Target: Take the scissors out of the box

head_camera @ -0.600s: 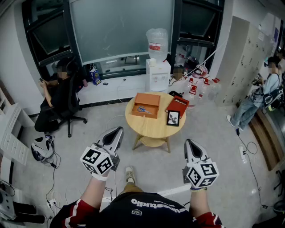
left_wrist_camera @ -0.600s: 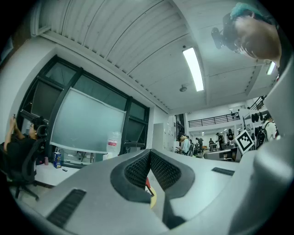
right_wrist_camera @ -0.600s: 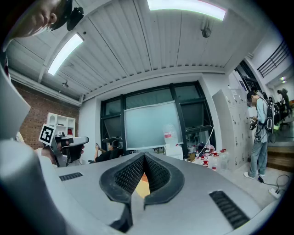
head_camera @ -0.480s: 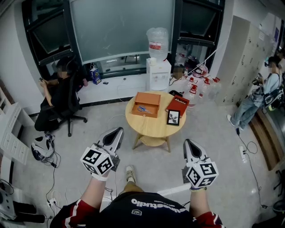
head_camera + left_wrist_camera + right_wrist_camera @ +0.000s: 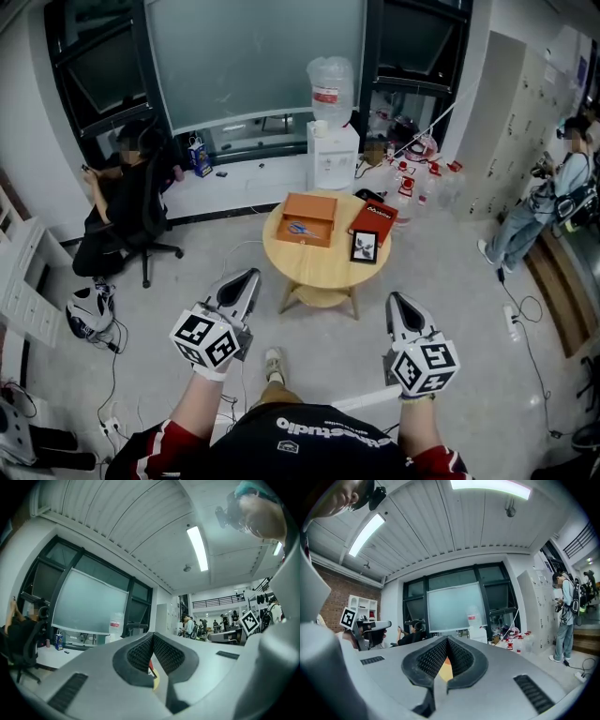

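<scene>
The left claw (image 5: 246, 277) and the right claw (image 5: 398, 302) are both hanging closed, gripping nothing, low over the floor (image 5: 450, 309) and well apart from the round desk (image 5: 323, 272). The scissors (image 5: 300, 229) are lying inside the orange box (image 5: 321, 236) on that desk, with a red book (image 5: 373, 221) sitting just beside it.

The shirt (image 5: 305, 424) bears white print ending in "studio". White script on the red cover (image 5: 374, 221) and the water bottle's label (image 5: 328, 97) is too small to read
</scene>
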`<state>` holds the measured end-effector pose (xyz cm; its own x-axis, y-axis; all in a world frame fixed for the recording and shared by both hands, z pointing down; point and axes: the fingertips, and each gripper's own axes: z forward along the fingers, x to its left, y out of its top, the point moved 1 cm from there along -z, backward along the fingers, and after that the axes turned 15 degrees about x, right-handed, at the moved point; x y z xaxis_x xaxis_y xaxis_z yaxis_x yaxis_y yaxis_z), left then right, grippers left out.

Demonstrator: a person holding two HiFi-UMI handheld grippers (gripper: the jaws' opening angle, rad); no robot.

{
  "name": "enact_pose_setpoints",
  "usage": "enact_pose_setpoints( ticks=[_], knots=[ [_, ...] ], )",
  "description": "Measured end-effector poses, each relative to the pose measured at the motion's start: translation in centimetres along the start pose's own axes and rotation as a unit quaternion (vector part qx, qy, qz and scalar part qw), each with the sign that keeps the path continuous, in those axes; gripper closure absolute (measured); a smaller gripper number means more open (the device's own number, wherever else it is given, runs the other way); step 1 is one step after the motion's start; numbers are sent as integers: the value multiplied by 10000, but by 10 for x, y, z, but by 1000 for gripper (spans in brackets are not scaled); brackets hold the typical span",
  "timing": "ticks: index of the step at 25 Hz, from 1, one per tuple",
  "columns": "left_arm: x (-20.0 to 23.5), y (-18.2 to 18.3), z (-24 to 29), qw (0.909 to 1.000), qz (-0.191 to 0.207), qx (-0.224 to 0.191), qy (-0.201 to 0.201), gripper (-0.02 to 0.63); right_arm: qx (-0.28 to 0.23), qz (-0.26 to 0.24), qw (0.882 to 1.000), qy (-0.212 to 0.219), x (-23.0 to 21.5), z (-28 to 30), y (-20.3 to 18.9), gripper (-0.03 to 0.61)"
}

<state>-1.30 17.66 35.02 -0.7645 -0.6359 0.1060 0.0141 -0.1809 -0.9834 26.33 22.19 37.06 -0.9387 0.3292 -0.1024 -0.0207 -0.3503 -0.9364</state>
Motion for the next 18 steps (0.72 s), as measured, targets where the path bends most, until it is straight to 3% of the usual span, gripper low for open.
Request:
enact_pose_setpoints(
  ticks=[18],
  knots=[
    [4,0,-11,10000,28,-20,92,597,-69,3,9999,134,13,5,3,558]
  ],
)
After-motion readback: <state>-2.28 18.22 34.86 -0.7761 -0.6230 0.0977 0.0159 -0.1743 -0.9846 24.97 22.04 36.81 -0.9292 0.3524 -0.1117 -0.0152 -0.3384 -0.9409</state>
